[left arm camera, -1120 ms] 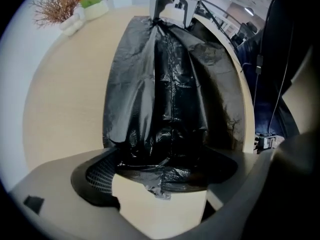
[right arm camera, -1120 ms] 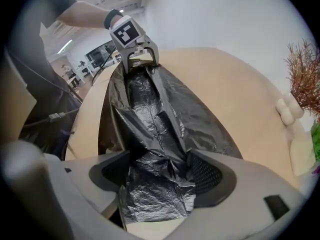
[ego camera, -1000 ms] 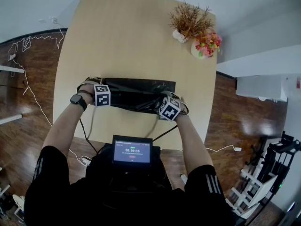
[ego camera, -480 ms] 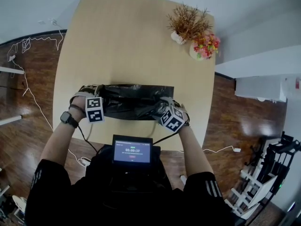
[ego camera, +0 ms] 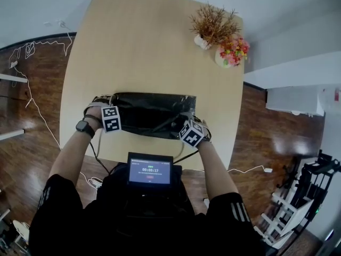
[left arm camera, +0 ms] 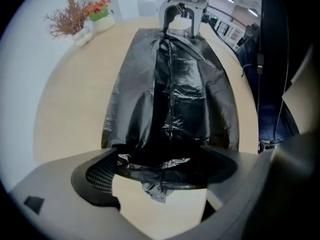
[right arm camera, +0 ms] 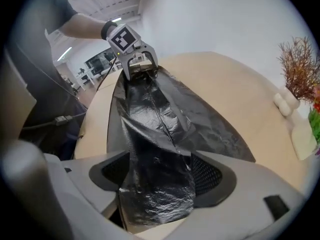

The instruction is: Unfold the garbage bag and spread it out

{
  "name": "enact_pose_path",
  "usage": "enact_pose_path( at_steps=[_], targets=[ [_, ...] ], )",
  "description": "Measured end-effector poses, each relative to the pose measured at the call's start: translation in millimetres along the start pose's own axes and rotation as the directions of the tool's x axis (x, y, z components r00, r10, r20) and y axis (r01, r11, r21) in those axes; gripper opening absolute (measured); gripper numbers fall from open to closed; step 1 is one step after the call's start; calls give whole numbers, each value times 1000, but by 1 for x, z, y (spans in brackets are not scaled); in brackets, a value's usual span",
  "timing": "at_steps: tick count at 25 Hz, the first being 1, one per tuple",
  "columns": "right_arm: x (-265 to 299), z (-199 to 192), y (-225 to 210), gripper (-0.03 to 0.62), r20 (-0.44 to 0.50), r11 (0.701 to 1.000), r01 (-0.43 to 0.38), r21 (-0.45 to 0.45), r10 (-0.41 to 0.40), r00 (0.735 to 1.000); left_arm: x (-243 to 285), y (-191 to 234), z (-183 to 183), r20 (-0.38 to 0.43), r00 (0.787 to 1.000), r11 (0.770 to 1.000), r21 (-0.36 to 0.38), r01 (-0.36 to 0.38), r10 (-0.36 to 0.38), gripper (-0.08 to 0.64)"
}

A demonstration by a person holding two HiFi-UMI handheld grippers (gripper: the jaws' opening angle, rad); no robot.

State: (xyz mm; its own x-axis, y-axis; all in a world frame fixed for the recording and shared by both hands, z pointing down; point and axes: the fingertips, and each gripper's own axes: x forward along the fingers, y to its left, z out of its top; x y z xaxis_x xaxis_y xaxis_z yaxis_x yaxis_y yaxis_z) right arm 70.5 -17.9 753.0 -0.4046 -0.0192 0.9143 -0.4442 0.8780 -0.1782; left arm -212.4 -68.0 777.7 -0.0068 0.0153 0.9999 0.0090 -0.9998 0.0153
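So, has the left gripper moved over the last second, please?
Yes: the left gripper, clamped on the garbage bag, has come back toward the table's near edge.

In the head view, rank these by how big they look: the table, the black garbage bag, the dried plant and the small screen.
1. table
2. garbage bag
3. screen and dried plant: about alike. The screen sits nearer the camera, so I won't rank them.
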Motion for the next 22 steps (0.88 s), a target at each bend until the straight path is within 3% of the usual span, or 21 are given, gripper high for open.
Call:
enact_pose_path(
  at_steps=[6,12,17,20,22],
  targets=[
    [5,-4,-2,410,-16,1000,20,-11,-21,1000,5,-3,-3,-16,998,998,-10,54,-55,518],
    [-14,35,8,410,102,997,63,-53,-57,993,-13,3,7,40,999,1000,5,-13,13,518],
    [-3,79,34,410,158,989,34,-141,-11,987,-30,3,19,84,995,998,8,-58,57,518],
    [5,96,45,410,154,981,25,-195,5,988,-48,4,29,149,986,997,-40,-66,71,518],
    [5,106,50,410,173,973,42,-227,-2,985,-73,7,42,242,966,992,-108,-70,95,518]
  ],
)
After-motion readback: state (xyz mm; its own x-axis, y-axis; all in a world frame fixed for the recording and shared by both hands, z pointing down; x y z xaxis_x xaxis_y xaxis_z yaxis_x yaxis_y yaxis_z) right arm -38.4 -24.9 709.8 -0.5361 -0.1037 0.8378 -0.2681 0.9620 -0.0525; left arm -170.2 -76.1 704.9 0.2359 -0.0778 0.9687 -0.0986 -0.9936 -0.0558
